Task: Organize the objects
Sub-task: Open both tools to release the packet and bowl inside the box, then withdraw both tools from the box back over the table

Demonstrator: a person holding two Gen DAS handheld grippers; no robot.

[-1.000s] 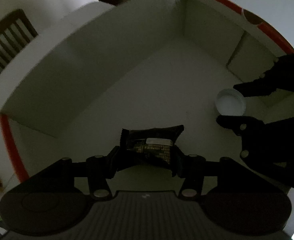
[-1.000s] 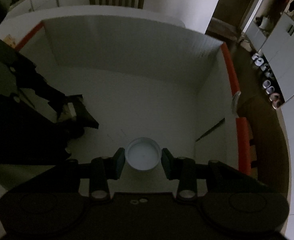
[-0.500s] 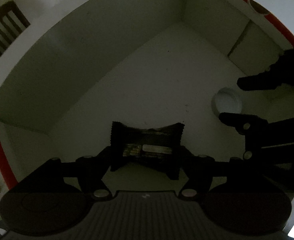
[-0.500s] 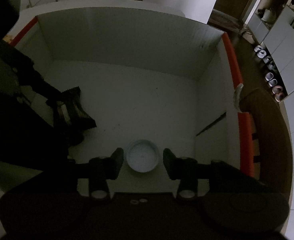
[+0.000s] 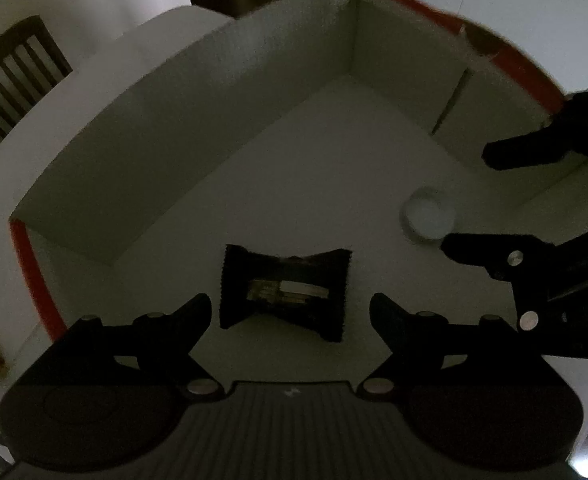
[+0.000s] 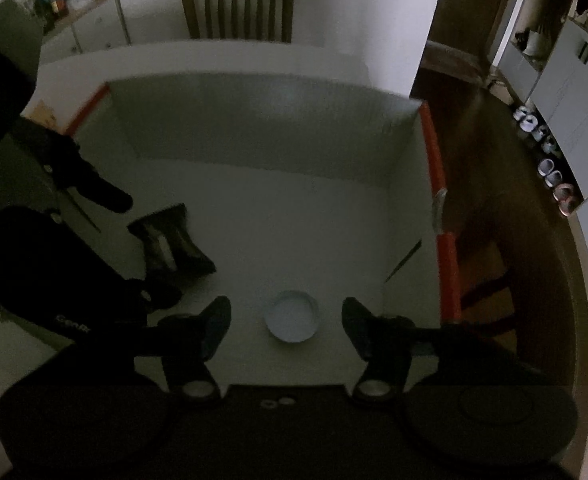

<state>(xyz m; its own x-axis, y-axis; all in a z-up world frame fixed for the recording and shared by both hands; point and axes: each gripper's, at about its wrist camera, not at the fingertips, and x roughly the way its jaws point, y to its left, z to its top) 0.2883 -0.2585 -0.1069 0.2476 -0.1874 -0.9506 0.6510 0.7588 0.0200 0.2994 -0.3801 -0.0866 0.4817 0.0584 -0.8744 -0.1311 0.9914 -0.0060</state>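
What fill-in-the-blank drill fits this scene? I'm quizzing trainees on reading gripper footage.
1. The dark snack packet and the white lid both lie on the floor of a white ____ with orange-red rims.
2. The left gripper, whose jaws have just been opening, stands ____ around the packet, pads clear of it.
3. The round thing between the right gripper fingers is a white ____.
4. Beyond the far wall stands a wooden ____.

Missing words: box; open; lid; chair

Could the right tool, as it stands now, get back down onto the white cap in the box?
Probably yes: the right tool is open, the white cap lies between its fingers, and nothing covers it.
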